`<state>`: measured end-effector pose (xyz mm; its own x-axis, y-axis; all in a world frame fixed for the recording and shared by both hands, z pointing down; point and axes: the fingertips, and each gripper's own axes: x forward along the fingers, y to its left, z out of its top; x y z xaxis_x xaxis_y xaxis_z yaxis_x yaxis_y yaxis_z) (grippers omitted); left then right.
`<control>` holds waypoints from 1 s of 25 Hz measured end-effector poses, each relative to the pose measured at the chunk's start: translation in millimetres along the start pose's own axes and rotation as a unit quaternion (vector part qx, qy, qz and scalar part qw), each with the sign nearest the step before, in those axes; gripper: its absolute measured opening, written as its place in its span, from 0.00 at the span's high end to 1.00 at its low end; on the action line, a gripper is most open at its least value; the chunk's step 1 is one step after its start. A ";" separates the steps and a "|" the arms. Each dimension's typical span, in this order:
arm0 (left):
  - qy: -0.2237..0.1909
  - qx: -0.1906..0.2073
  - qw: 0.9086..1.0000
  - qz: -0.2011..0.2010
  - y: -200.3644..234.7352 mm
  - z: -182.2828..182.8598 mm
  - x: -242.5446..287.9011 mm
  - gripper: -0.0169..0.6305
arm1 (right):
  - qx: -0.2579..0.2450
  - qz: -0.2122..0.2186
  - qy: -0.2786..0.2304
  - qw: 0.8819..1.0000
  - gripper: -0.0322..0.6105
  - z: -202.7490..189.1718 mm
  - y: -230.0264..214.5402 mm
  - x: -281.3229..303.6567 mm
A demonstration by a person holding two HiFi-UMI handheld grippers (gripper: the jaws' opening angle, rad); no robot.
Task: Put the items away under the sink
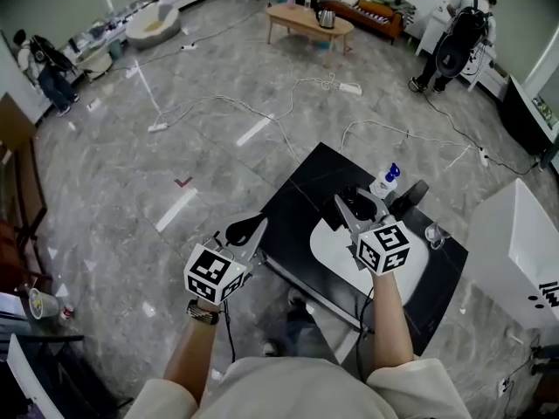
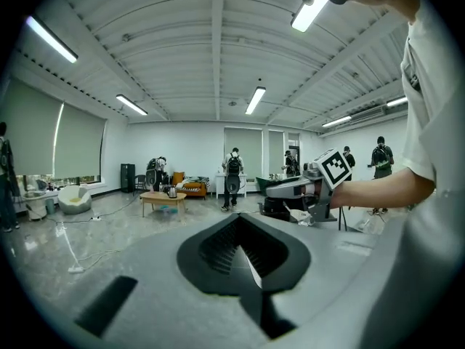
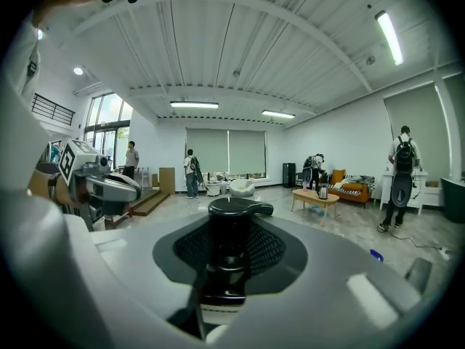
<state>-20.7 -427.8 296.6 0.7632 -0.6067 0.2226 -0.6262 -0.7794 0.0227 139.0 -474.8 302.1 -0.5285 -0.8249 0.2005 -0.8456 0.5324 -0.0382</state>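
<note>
1. The right gripper [image 1: 351, 202] is held above the black rectangular counter [image 1: 301, 195], with its marker cube turned up toward the head camera.
2. Its jaws are closed partway on a bottle with a black plastic pump top [image 3: 231, 227]. The ribbed pads are set against the black collar from both sides, and a white label is seen below the collar (its print cannot be read).
3. In the right gripper view the held bottle is seen upright, with the pump spout turned to the picture's right. In the head view it is carried over the counter at the far rim of the white oval sink basin [image 1: 336, 256].
4. A white plastic spray bottle with a blue cap [image 1: 386, 180] is stood on the counter just beyond the right gripper, near its jaws but apart from them.
5. The left gripper [image 1: 251, 229] is held off the counter's left edge, over the grey marble floor [image 1: 131, 190].
6. Its jaws are brought together, and nothing is held between them. In the left gripper view the two black ribbed pads are seen meeting along one line.
7. The two grippers are kept side by side and apart, and each is caught at the edge of the other's view.
8. White cables are strewn across the floor, and a low wooden table [image 1: 307, 20] is seen far across the room.
</note>
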 end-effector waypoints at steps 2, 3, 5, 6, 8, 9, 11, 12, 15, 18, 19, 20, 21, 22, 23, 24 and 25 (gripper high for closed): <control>-0.007 0.003 1.000 0.002 -5.0 5.9 -12.7 0.97 | 0.006 -0.004 0.000 1.000 0.78 4.9 14.4 -17.8; -0.010 0.006 1.000 0.002 -7.9 9.4 -18.9 0.97 | 0.009 -0.004 -0.002 1.000 0.78 7.1 21.7 -26.2; -0.016 0.014 1.000 0.002 -14.7 17.1 -32.2 0.97 | 0.012 -0.004 -0.006 1.000 0.78 11.7 37.3 -41.9; -0.020 0.018 1.000 0.002 -18.5 20.9 -38.9 0.97 | 0.011 -0.005 -0.008 1.000 0.78 13.7 45.3 -49.3; -0.026 0.025 0.999 0.001 -26.6 27.6 -51.0 0.97 | 0.009 -0.006 -0.012 1.000 0.78 17.2 59.8 -63.6; -0.029 0.028 0.999 0.000 -30.8 30.7 -56.3 0.97 | 0.008 -0.006 -0.014 1.000 0.78 19.1 66.1 -70.7; -0.035 0.035 0.999 0.001 -38.7 36.3 -66.3 0.97 | 0.007 -0.008 -0.018 1.000 0.78 23.7 77.3 -84.9; -0.038 0.038 0.999 0.002 -42.5 38.4 -71.9 0.97 | 0.006 -0.009 -0.021 1.000 0.78 26.0 82.9 -92.3; -0.046 0.043 0.998 0.006 -55.8 40.4 -92.3 0.97 | -0.002 -0.016 -0.027 1.000 0.78 31.3 102.8 -118.1; -0.053 0.048 0.997 0.007 -70.3 41.1 -112.2 0.97 | -0.007 -0.022 -0.034 0.999 0.78 36.0 121.5 -144.0; -0.055 0.051 0.997 0.006 -74.5 42.0 -117.4 0.97 | -0.009 -0.025 -0.035 0.999 0.78 37.5 126.5 -151.5; -0.057 0.053 0.997 0.006 -78.3 43.2 -122.4 0.97 | -0.010 -0.027 -0.035 0.999 0.78 38.7 131.2 -158.4; -0.060 0.054 0.997 0.006 -82.1 44.3 -127.3 0.97 | -0.010 -0.029 -0.036 0.999 0.78 39.6 135.9 -165.2; -0.062 0.055 0.997 0.005 -86.0 45.1 -132.4 0.97 | -0.010 -0.032 -0.037 0.999 0.78 40.2 140.8 -172.1; -0.064 0.056 0.996 0.004 -90.3 45.3 -137.9 0.97 | -0.009 -0.035 -0.039 0.999 0.79 40.7 146.2 -179.1; -0.064 0.057 0.996 0.002 -94.8 44.9 -143.6 0.97 | -0.007 -0.038 -0.041 0.998 0.79 41.2 152.3 -186.0; -0.064 0.058 0.996 0.000 -99.4 43.9 -149.5 0.97 | -0.007 -0.041 -0.044 0.998 0.78 41.7 159.0 -192.9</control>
<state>-65.6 -266.5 218.3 0.7826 -0.6151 0.0958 -0.6083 -0.7883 -0.0926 103.4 -238.9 216.6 -0.4634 -0.8785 0.1166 -0.8851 0.4652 -0.0124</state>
